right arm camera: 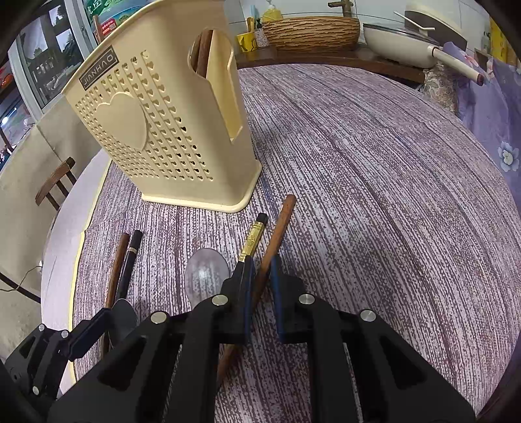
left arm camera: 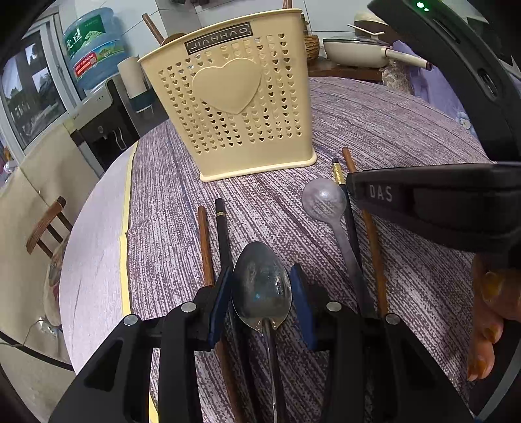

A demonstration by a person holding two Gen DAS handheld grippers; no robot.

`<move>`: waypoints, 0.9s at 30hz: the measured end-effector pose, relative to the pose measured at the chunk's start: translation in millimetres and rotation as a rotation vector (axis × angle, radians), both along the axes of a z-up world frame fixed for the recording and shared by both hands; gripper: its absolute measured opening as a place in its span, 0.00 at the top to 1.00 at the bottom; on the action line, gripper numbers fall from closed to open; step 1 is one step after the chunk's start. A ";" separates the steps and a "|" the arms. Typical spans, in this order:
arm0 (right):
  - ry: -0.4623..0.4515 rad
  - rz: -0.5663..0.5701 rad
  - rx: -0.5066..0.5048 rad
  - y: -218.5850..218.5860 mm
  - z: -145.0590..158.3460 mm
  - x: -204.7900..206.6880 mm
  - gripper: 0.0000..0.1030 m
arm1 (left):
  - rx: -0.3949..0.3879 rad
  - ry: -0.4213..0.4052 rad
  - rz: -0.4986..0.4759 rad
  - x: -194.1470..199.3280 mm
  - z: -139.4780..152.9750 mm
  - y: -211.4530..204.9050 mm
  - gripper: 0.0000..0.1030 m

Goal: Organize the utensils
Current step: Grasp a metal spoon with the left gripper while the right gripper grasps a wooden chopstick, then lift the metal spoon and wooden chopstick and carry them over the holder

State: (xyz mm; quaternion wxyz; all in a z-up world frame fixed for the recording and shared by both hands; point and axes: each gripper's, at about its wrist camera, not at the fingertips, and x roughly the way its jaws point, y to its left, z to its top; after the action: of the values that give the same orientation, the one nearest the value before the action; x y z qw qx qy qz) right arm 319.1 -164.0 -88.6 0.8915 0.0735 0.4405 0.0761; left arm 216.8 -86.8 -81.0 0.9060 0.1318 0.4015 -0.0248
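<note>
Left gripper [left arm camera: 262,293] brackets a tarnished steel spoon [left arm camera: 261,286], grip unclear; right gripper [right arm camera: 262,286] straddles a brown chopstick [right arm camera: 276,234], unclamped.

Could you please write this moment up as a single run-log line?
left gripper: open around metal spoon | right gripper: open around brown chopstick | holder: upright on table

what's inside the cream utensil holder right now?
In the cream utensil holder, brown wooden sticks show through the side pocket's cutout in the right wrist view; a wooden handle pokes above the rim in the left. The walls hide everything lower down.
</note>
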 end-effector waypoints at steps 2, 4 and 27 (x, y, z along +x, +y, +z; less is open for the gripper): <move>0.000 -0.005 0.009 -1.2 -0.2 0.3 0.89 | -0.010 0.003 -0.005 0.5 0.7 0.3 0.64; 0.004 -0.008 0.024 -3.8 -0.4 1.0 0.90 | -0.022 -0.001 -0.009 -0.3 2.8 3.0 0.64; -0.196 0.036 0.277 -49.4 51.9 -31.2 0.93 | -0.385 -0.121 -0.027 -2.8 58.8 63.0 0.64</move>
State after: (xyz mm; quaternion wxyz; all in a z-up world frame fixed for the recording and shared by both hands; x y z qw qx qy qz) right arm 287.9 -213.4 -36.7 0.9100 0.1799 0.3382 0.1588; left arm 214.0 -23.8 -22.2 0.9365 -0.0373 0.3323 -0.1053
